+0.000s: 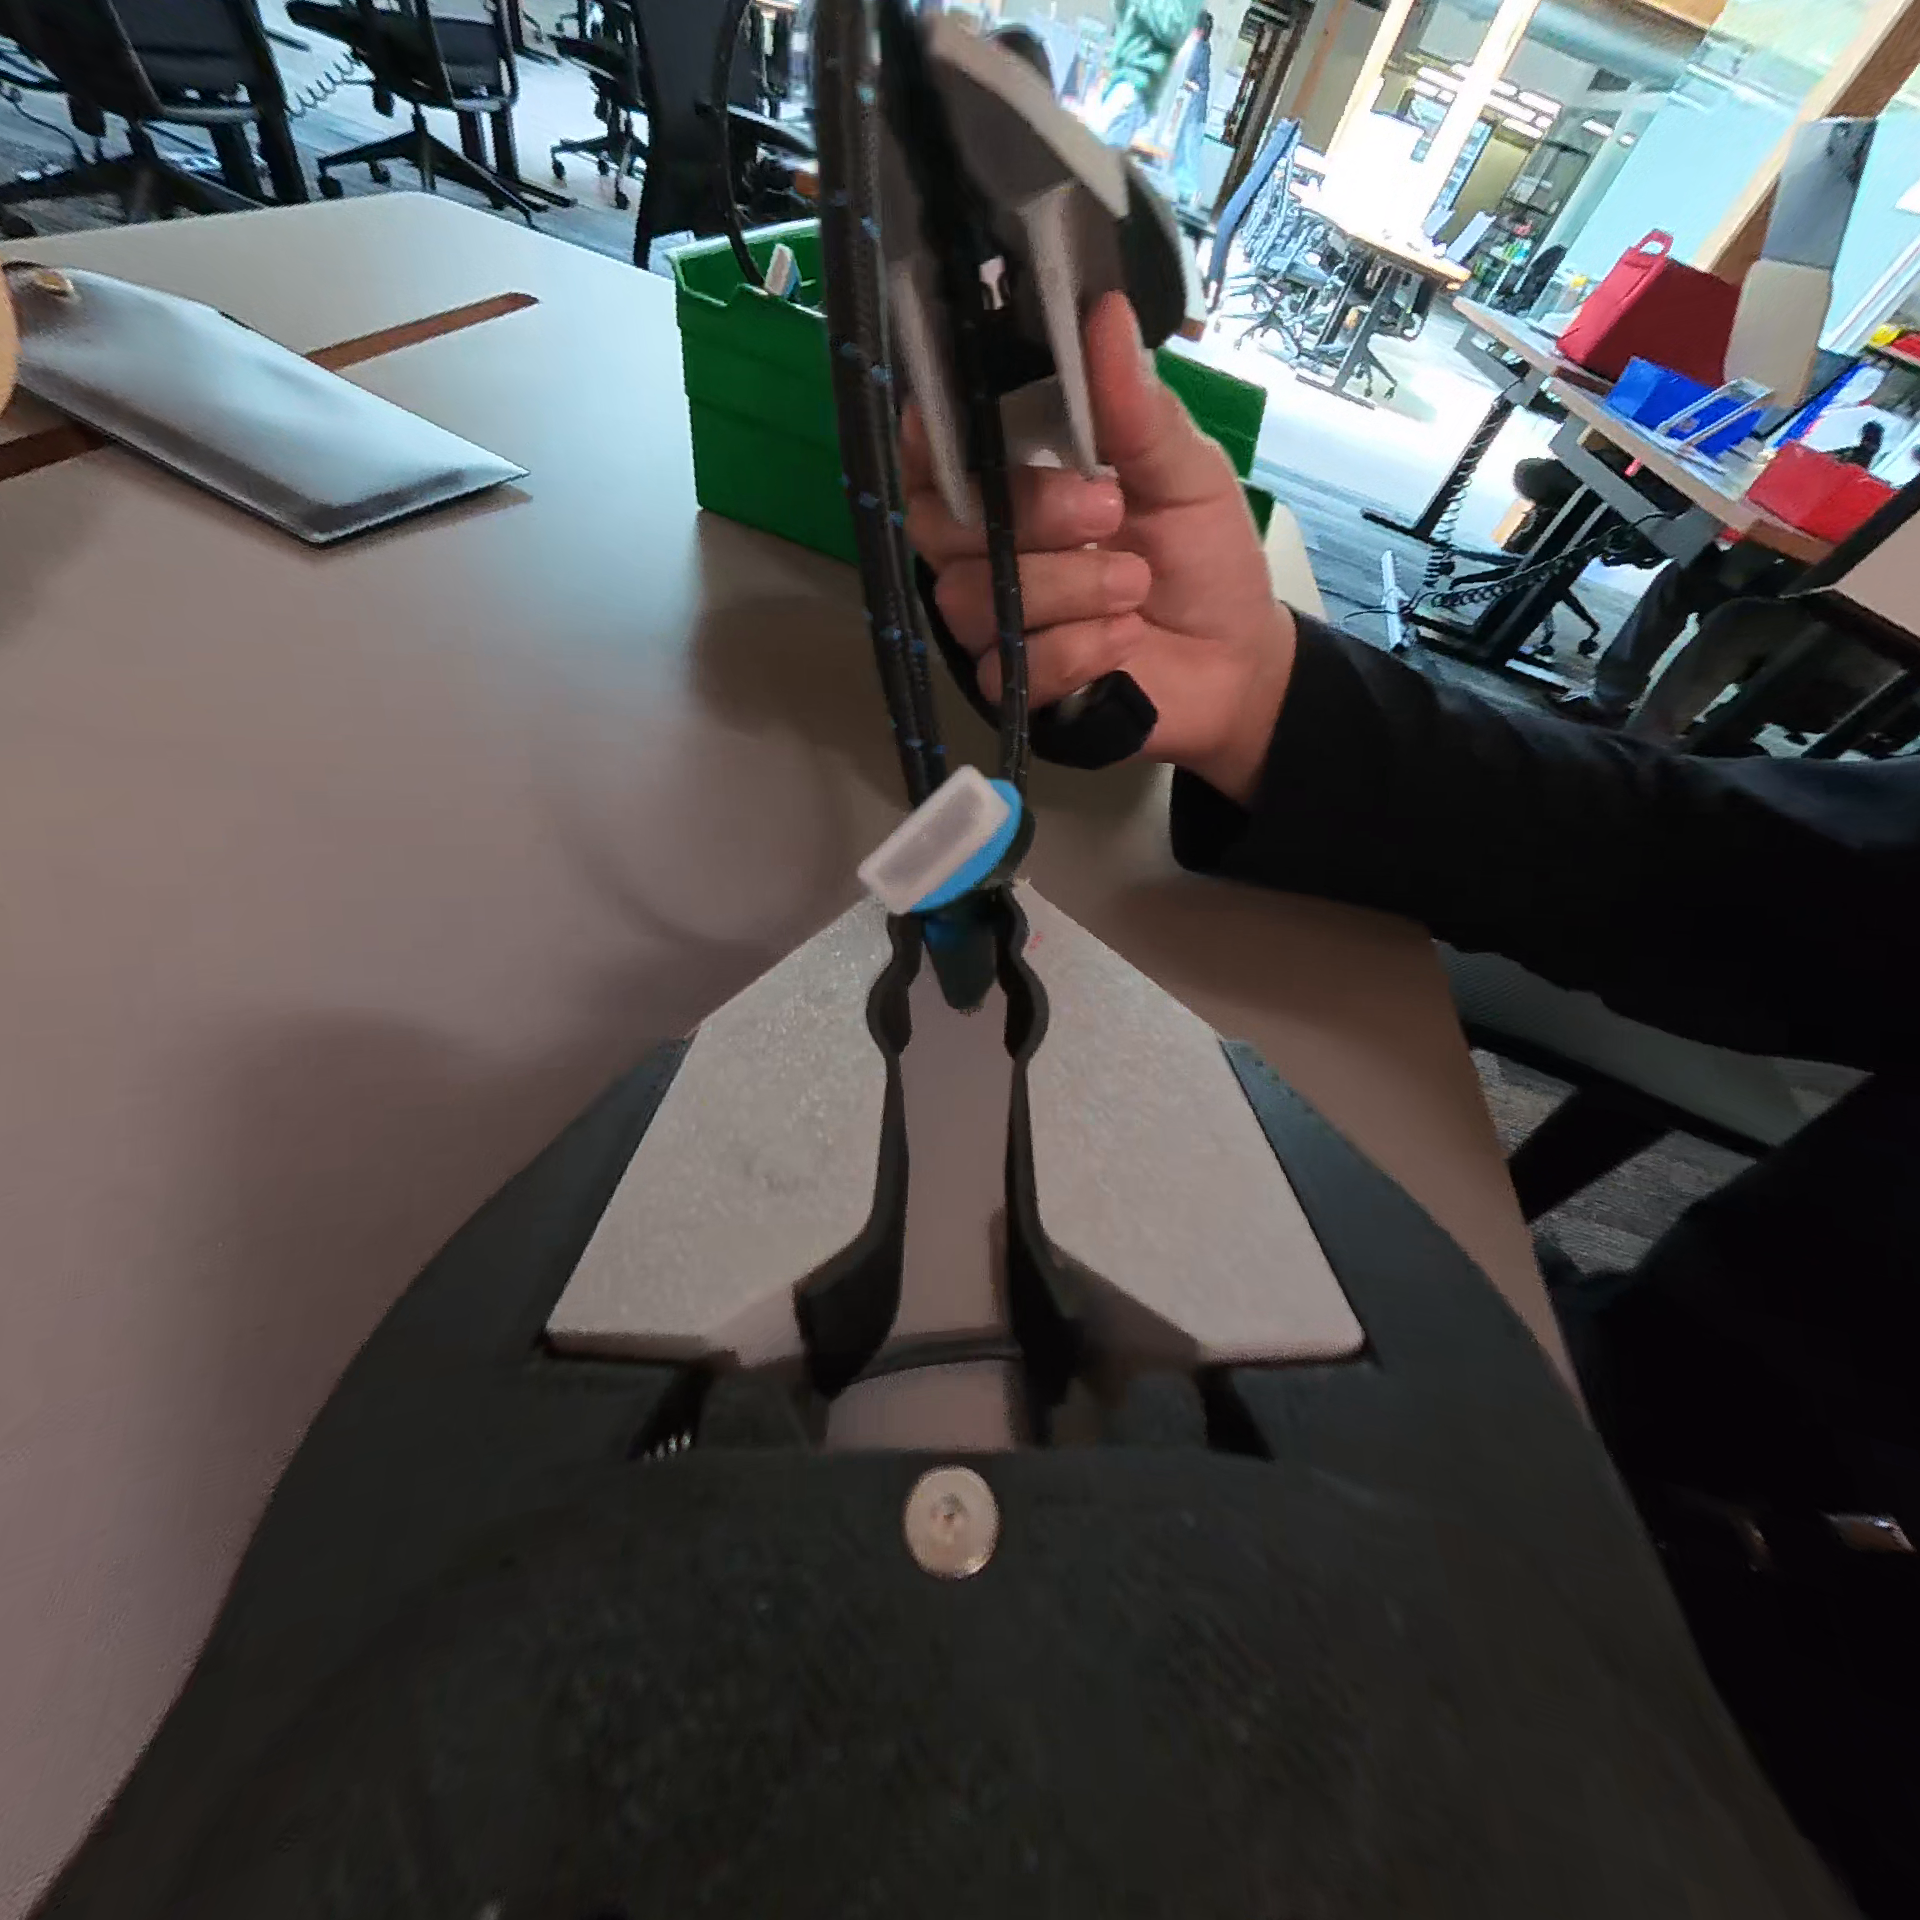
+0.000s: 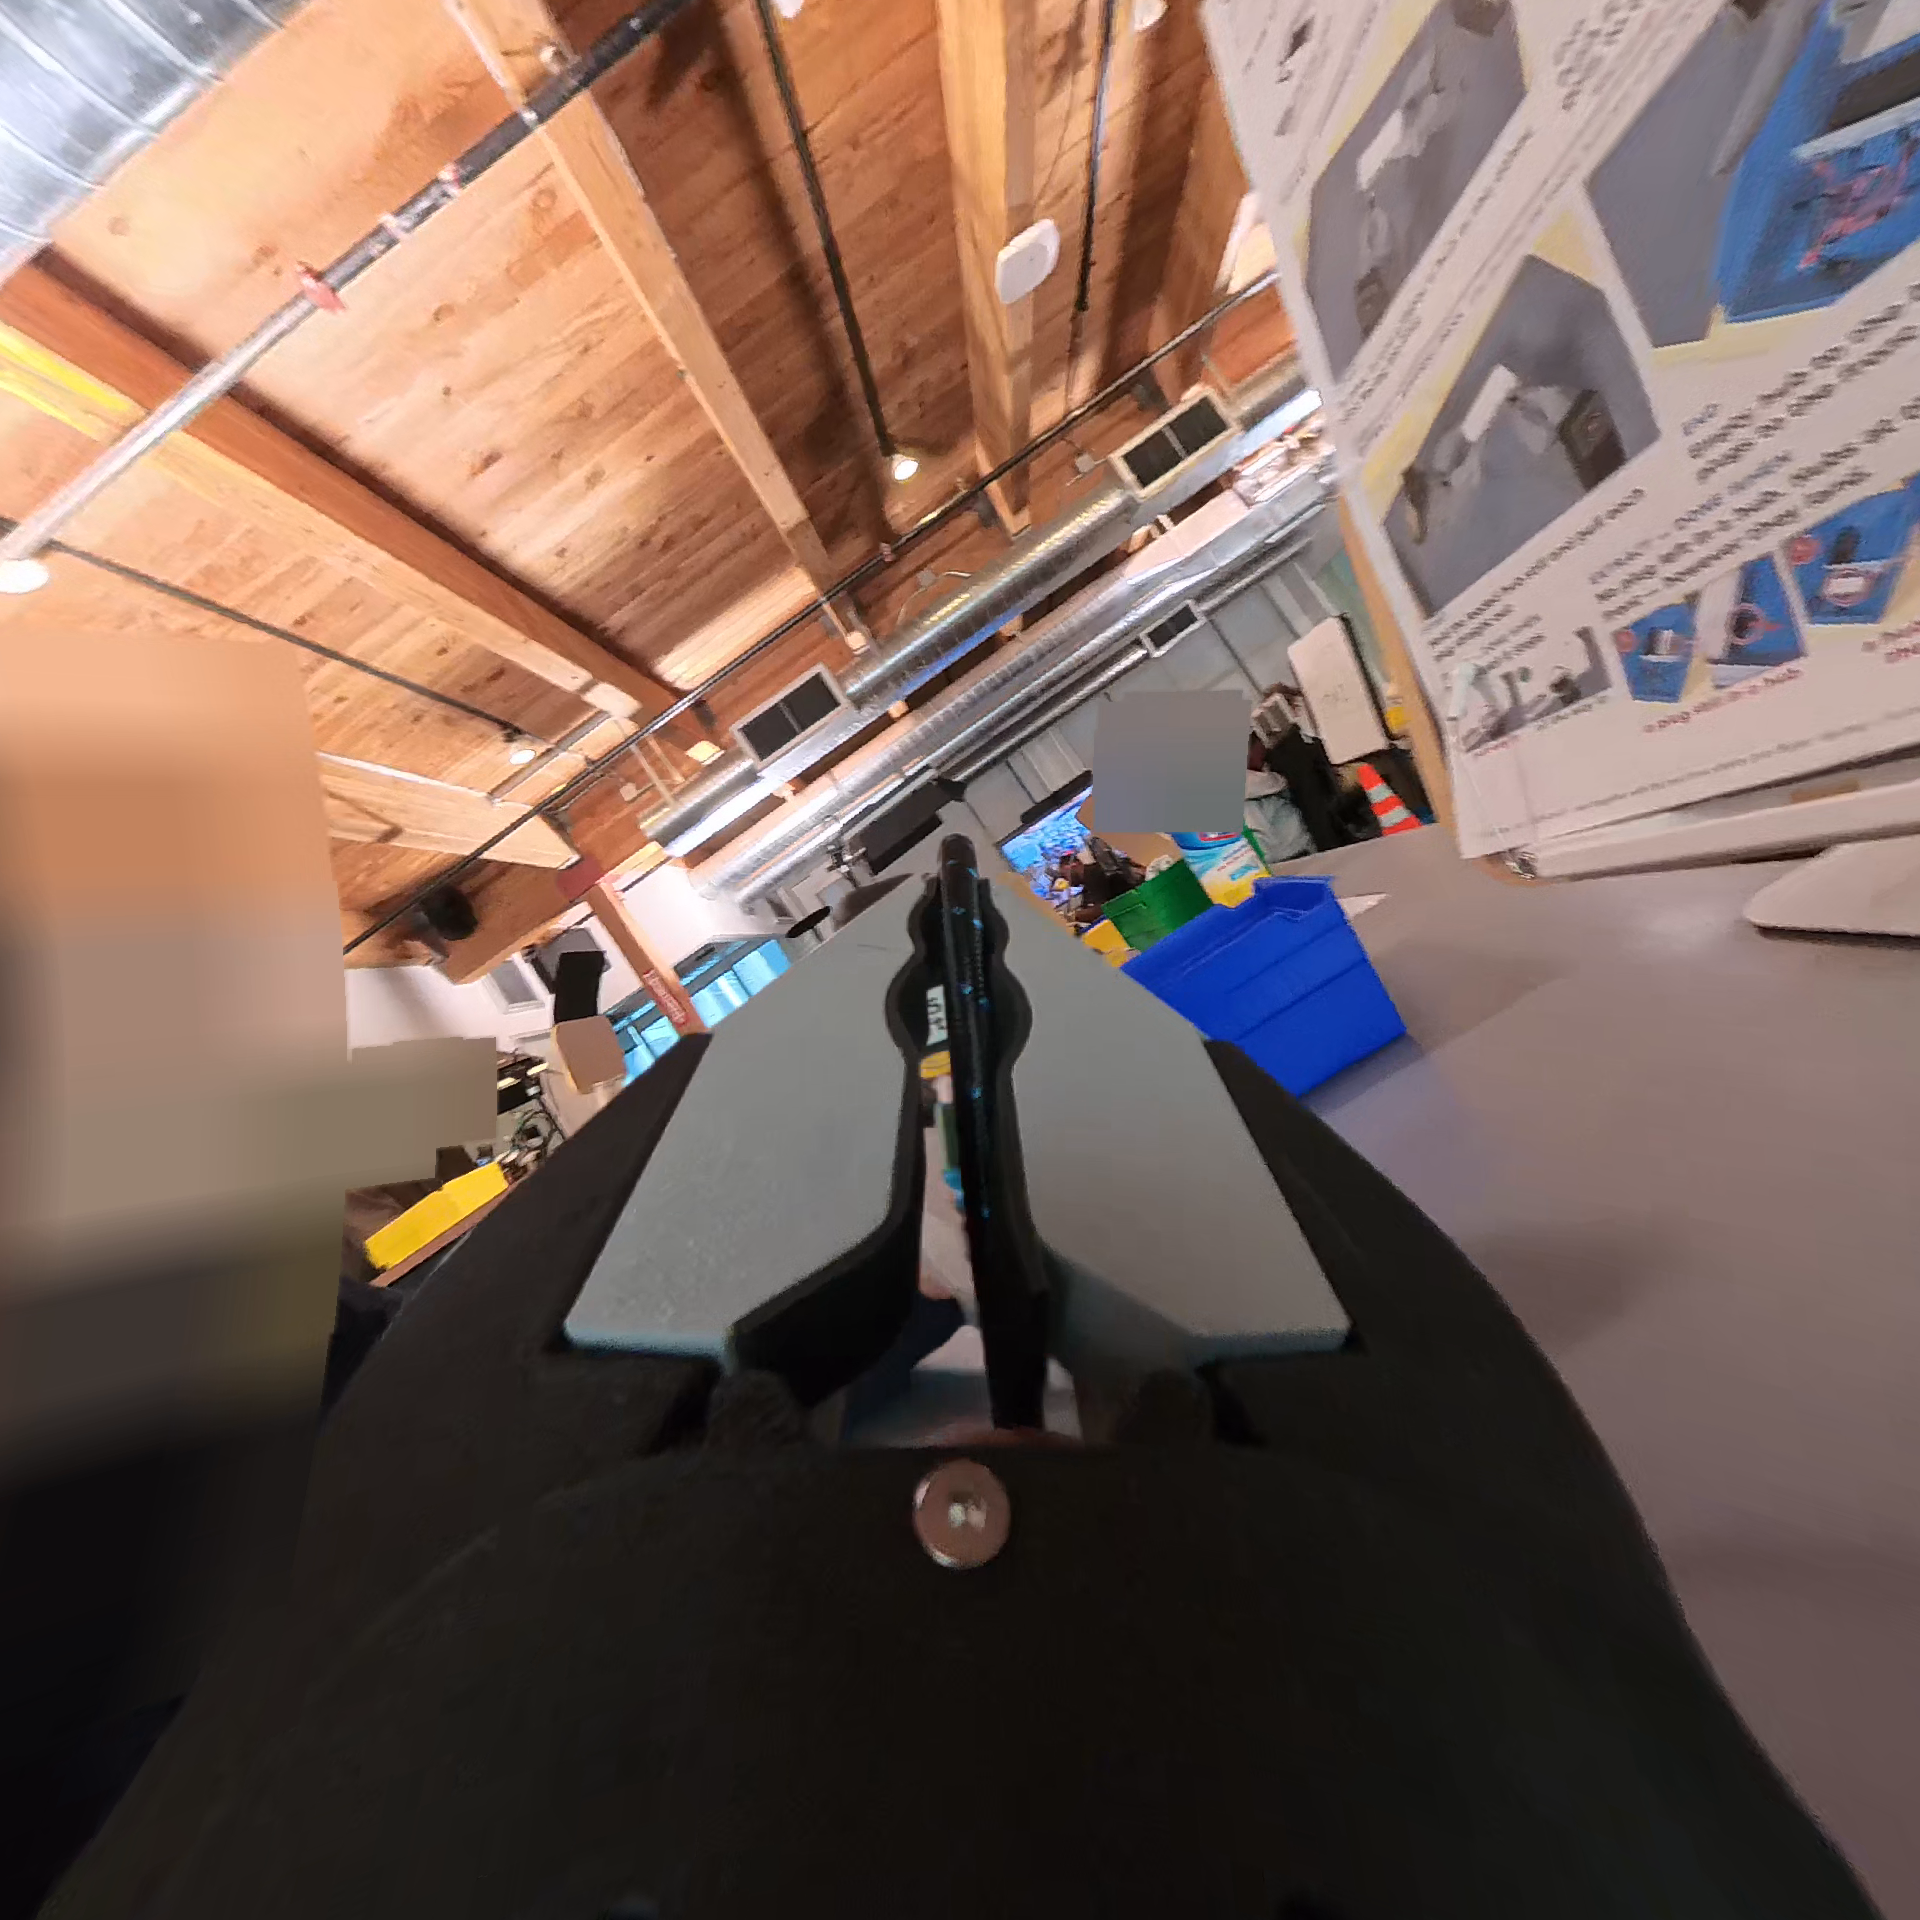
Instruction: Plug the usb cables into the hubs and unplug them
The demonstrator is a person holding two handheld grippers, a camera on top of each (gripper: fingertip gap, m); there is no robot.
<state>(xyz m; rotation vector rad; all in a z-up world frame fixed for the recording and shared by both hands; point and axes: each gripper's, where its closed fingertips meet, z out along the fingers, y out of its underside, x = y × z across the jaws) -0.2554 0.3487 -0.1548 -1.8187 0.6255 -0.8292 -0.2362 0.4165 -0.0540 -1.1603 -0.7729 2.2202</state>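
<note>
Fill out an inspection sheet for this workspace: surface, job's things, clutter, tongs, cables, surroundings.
Surface: beige table, mostly bare.
Job's things: black braided cable with blue connector under a clear cap.
Clutter: silver pouch, green bin, blue bin, printed sheets.
Tongs: left tongs shut on the blue connector; right tongs shut on the black braided cable, held up by a hand.
Cables: the braided one only, hanging doubled.
Surroundings: office chairs, desks, wooden ceiling.

Left gripper (image 1: 956, 935) clamps the plug (image 1: 951, 857) over the table (image 1: 364, 831). Right gripper (image 1: 997, 416), above, pinches the cable (image 1: 883, 540). Bin (image 1: 748, 384) behind; pouch (image 1: 249, 405) far left.
</note>
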